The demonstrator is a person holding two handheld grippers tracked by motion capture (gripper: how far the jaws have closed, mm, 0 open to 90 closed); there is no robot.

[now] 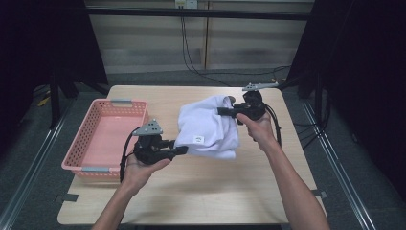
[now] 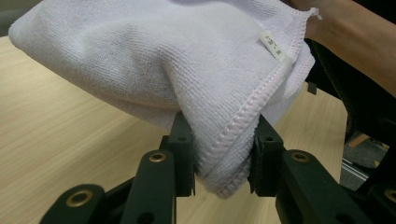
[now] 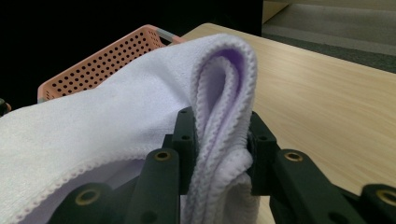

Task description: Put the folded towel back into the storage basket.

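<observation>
The towel (image 1: 209,128) hangs folded just above the worktop (image 1: 201,201), beside the pink basket (image 1: 103,139). Left tongs (image 2: 223,156) and right tongs (image 3: 223,140) are each clamped on a bunched corner. Best carry both ends level, so the fold doesn't slip loose.

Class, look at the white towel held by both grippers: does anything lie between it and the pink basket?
Nothing visible does. The towel hangs between the two grippers, and bare table separates it from the open basket.
</observation>
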